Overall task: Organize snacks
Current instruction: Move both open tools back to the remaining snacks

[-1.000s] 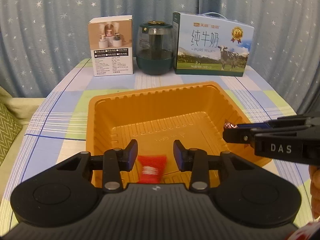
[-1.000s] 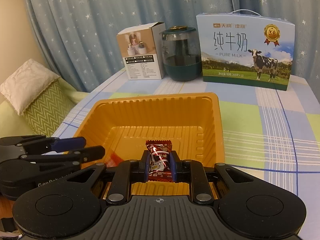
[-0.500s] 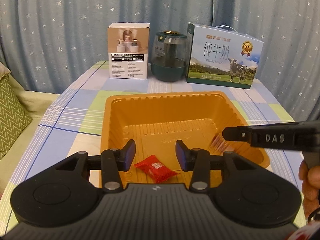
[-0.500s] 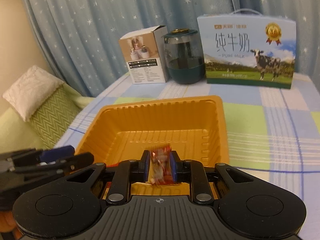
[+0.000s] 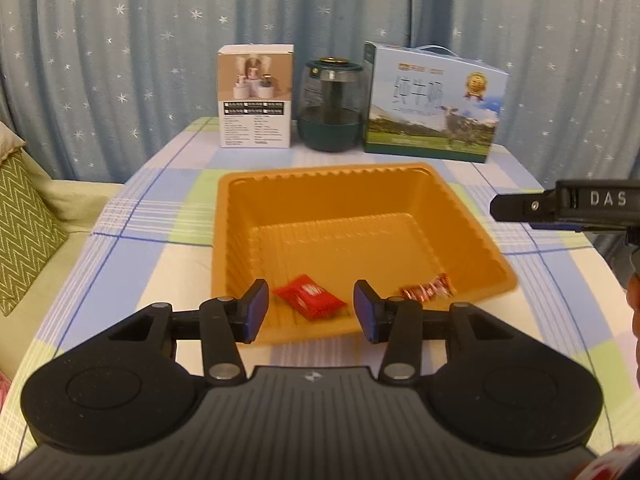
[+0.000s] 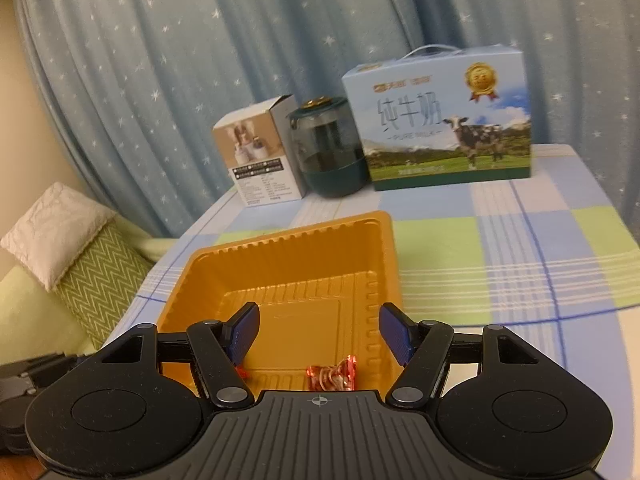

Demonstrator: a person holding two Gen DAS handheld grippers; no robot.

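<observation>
Left gripper [image 5: 307, 311] spread wide, nothing between the pads, hovering over the near rim of the orange tray [image 5: 472, 216]. Right gripper [image 6: 318, 334] also spread, empty, above the tray's near right corner; seen from the left wrist it pokes in at 3 o'clock with "DAS" in white letters on its side.

Red snack packet [image 5: 308, 296] lies flat on the tray floor toward 6 o'clock, white print on it, unreadable. Brown-red twist-wrapped candy [image 5: 427, 290] sits apart from it at 4 o'clock of the tray, near the right wall; in the right wrist view the same candy [image 6: 332, 374] shows just ahead of the gripper body. Rest of the tray floor bare.

At 12 o'clock, far edge of the checked surface [image 6: 520, 240]: white box [image 5: 255, 96] with a product photo and small black label text, too small to read; dark green jar [image 5: 330, 106]; blue milk carton [image 6: 438, 120] with "PURE MILK", large Chinese characters, cow picture, gold medal badge. Open cloth between tray and those three, and wide room on the tray's right. Star-print curtain [image 5: 120, 60] behind; green zigzag cushion [image 5: 24, 232] at 9 o'clock off the surface edge.
</observation>
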